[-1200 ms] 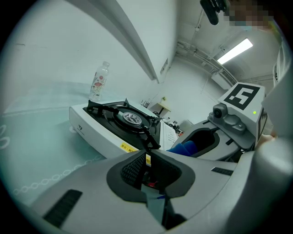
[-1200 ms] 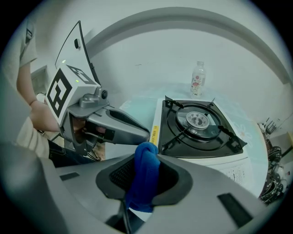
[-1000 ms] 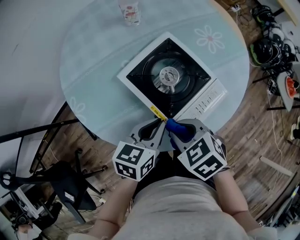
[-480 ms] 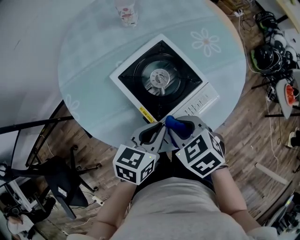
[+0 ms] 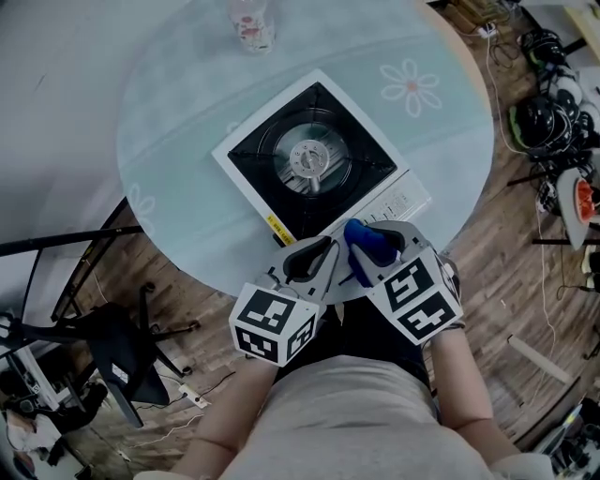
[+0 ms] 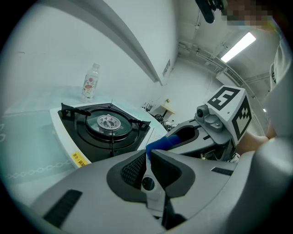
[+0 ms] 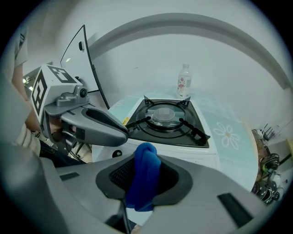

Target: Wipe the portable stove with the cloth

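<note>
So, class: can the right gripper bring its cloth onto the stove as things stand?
Probably yes: the right gripper, shut on the cloth, is just beside the stove, with nothing between them.

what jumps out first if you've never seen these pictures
A black-topped white stove sits in the middle of a round pale green table, with a small bottle at the far edge. Close to the person, the right hand-held gripper is shut on a bright blue cloth. Beside it, the left hand-held gripper is shut and empty.
</note>
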A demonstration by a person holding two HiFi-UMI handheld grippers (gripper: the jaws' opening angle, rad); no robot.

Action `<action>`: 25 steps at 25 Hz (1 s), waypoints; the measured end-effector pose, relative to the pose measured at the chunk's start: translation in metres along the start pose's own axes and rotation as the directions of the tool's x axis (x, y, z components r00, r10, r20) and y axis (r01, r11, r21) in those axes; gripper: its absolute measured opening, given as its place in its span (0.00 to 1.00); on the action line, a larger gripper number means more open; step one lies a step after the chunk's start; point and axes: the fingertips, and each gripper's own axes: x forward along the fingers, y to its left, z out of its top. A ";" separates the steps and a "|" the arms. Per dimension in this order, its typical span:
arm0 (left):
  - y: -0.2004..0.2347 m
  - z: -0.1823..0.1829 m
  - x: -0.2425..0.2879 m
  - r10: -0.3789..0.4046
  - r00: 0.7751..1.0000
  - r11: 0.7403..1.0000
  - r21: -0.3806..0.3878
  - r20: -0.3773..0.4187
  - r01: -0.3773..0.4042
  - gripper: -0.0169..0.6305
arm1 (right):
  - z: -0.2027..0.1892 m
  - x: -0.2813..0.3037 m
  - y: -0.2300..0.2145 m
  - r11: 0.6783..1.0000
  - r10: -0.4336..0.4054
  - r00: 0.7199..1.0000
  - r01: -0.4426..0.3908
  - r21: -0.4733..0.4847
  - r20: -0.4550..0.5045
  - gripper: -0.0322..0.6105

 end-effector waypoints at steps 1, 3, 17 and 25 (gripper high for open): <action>-0.002 0.001 0.002 0.000 1.000 1.000 0.002 -0.001 0.000 0.10 | 0.000 -0.001 -0.003 1.000 -0.002 1.000 0.002 -0.001 0.001 0.21; -0.005 0.000 0.005 0.000 1.000 1.000 0.005 -0.006 0.000 0.10 | -0.002 -0.002 -0.007 1.000 -0.002 1.000 0.002 -0.001 0.007 0.21; -0.013 0.010 0.023 0.052 0.999 0.999 -0.016 0.016 -0.052 0.10 | -0.006 -0.006 -0.035 1.000 0.019 0.999 -0.018 -0.025 0.033 0.21; -0.020 0.020 0.031 0.081 0.996 0.997 -0.016 0.044 -0.081 0.10 | -0.011 -0.011 -0.052 0.999 0.012 0.999 -0.010 -0.039 0.047 0.21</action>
